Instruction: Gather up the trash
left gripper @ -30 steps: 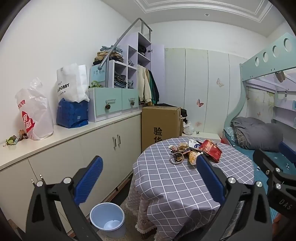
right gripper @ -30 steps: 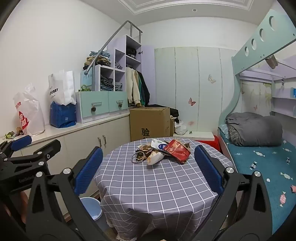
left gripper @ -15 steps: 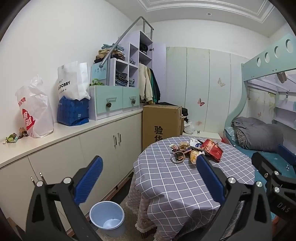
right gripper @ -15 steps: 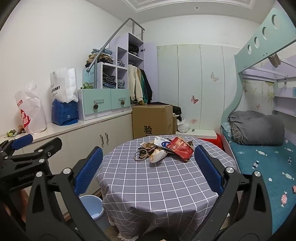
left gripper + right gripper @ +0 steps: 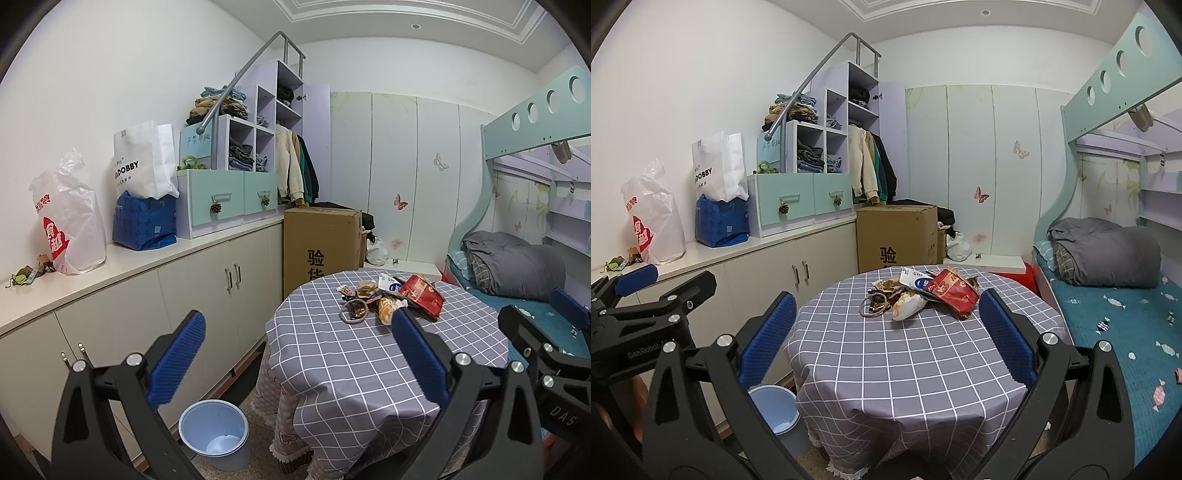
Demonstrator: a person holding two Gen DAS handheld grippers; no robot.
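A pile of trash [image 5: 391, 297] lies on the round table with the grey checked cloth [image 5: 354, 354]: a red snack bag [image 5: 955, 291], a white and orange wrapper [image 5: 908, 306], a blue and white packet [image 5: 918, 280] and a grey ring of cord [image 5: 873, 306]. A light blue bin [image 5: 214, 430] stands on the floor left of the table; it also shows in the right wrist view [image 5: 775, 408]. My left gripper [image 5: 295, 354] is open and empty, short of the table. My right gripper [image 5: 886, 332] is open and empty, facing the pile.
A long white cabinet [image 5: 184, 280] runs along the left wall with plastic bags [image 5: 70, 218] and small scraps [image 5: 22, 275] on top. A cardboard box [image 5: 321, 243] stands behind the table. A bunk bed [image 5: 1108, 302] is on the right.
Both grippers have moved slightly forward toward the table; the trash pile looks a little nearer. The jaws stay open.
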